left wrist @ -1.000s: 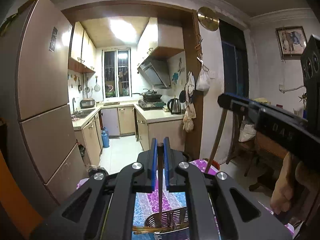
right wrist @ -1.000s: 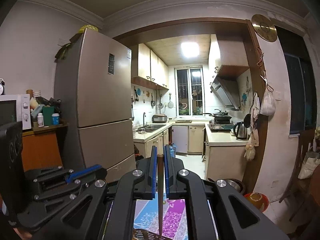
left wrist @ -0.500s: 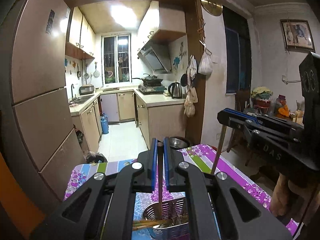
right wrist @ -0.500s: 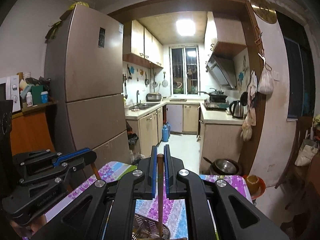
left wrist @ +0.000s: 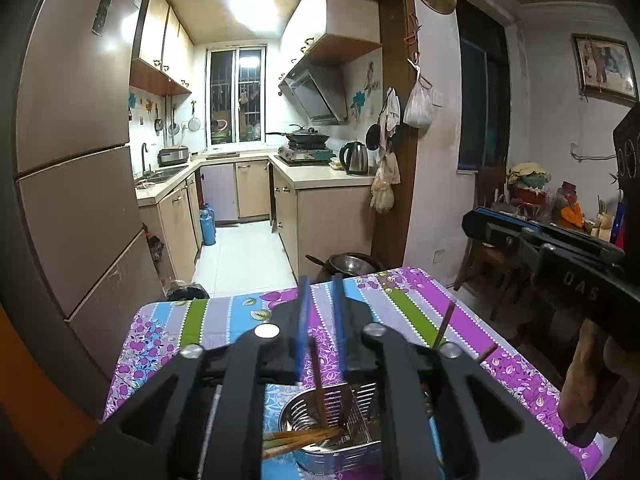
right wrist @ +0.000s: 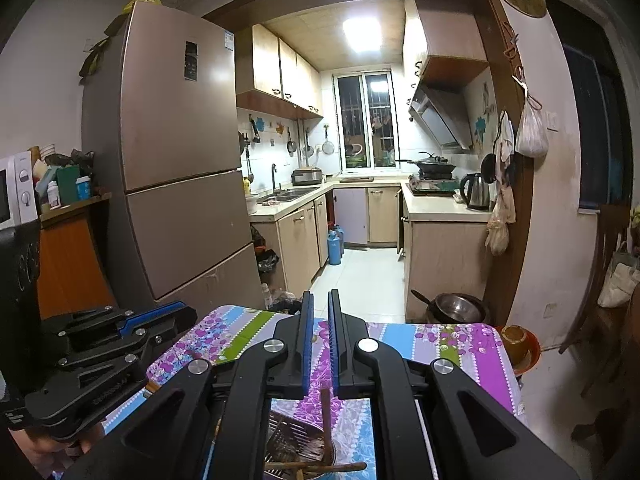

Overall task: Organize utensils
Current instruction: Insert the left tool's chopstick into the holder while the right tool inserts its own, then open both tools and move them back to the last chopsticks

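A: Your left gripper (left wrist: pixel 320 320) is motion-blurred, and its body hides half the metal utensil holder (left wrist: pixel 316 420).

B: On your right view, the holder (right wrist: pixel 296 444) runs off the bottom edge; the chopsticks (right wrist: pixel 320 467) inside can't be counted.

2 wrist views, kitchen (left wrist: pixel 240 128) ahead

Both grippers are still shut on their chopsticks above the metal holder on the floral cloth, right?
No. Both grippers, left and right, are open; each wrist view shows a chopstick dropped free into the metal holder on the floral cloth.
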Motion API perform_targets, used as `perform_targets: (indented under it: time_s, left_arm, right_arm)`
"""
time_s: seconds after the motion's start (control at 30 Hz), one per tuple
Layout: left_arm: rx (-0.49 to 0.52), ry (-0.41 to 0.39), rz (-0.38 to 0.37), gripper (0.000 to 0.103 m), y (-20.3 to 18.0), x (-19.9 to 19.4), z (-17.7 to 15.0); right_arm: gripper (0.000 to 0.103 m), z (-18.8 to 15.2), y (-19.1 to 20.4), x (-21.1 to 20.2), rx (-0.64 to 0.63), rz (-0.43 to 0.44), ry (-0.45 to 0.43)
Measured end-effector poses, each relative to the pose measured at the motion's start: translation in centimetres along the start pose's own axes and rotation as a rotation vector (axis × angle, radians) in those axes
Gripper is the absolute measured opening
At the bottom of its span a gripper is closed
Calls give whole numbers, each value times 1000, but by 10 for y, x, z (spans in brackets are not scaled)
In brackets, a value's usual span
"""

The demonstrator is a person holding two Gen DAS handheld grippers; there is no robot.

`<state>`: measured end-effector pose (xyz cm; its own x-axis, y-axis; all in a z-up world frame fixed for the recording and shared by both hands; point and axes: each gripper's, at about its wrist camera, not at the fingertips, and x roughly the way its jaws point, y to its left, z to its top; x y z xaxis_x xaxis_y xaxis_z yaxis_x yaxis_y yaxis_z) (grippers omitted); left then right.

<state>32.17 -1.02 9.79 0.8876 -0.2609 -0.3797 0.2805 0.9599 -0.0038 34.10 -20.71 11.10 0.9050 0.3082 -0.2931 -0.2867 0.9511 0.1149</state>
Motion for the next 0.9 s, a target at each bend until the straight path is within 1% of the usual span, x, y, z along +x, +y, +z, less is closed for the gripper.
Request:
perform_targets:
  time_s: [0.07,0.1,0.13,0.23,0.27,0.33,0.37,0.4,0.43,0.47,0.53,0.57,0.6,0.63,0.67,0.7,0.73,0.8,0.83,0.9]
  left_arm:
    - [-2,-5,2,27,0,-1,-1]
    - [0,-8,6,28,0,-2,-1]
    - [4,-12,9,29,-1,-4,-1]
    - [13,-25,13,29,-2,-13,1]
    - [15,-33,12,29,-3,-22,1]
    - [17,-52,5,31,-4,-43,-3]
    - [28,-69,1,37,-5,-61,-10]
    - [46,-89,4,40,-8,-79,-18]
    - [63,-108,11,46,-9,-96,-29]
    - [81,-129,10,50,-9,-118,-47]
    - [97,-134,8,51,-8,-147,-81]
    - [99,-129,4,51,-6,-162,-104]
    - [98,-117,6,51,-5,-172,-125]
    - [93,-91,3,51,-4,-181,-153]
    - [90,-72,2,51,-4,-186,-171]
    - [82,-43,3,51,-4,-190,-197]
    - [69,-4,0,51,-4,-190,-221]
    - [38,43,-13,51,-7,-191,-258]
    - [33,71,-23,51,-10,-189,-276]
    - [30,102,-32,51,-15,-187,-299]
  right_arm:
    - [11,1,0,-2,3,0,-4]
    - [15,2,-1,-3,5,0,-7]
    - [17,2,-1,-6,6,-1,-14]
    - [20,7,0,-20,9,0,-39]
    - [21,9,-1,-26,11,2,-46]
    - [23,11,-2,-51,15,16,-76]
    - [25,9,-2,-69,10,26,-93]
    - [26,6,-2,-84,6,36,-104]
    - [27,-2,-2,-108,1,56,-124]
    - [29,-10,-2,-123,-2,67,-135]
    - [30,-51,-1,-170,-13,99,-142]
    - [30,-74,-1,-187,-17,104,-134]
    - [30,-94,-2,-198,-8,107,-121]
    - [30,-125,-2,-211,10,112,-91]
    - [30,-158,0,-220,6,91,-56]
    - [30,-189,3,-228,7,64,-29]
    - [30,-211,5,-231,17,58,-2]
    - [29,-266,9,-235,58,39,73]
    - [30,-291,11,-237,76,27,99]
    - [29,-325,18,-239,85,2,129]
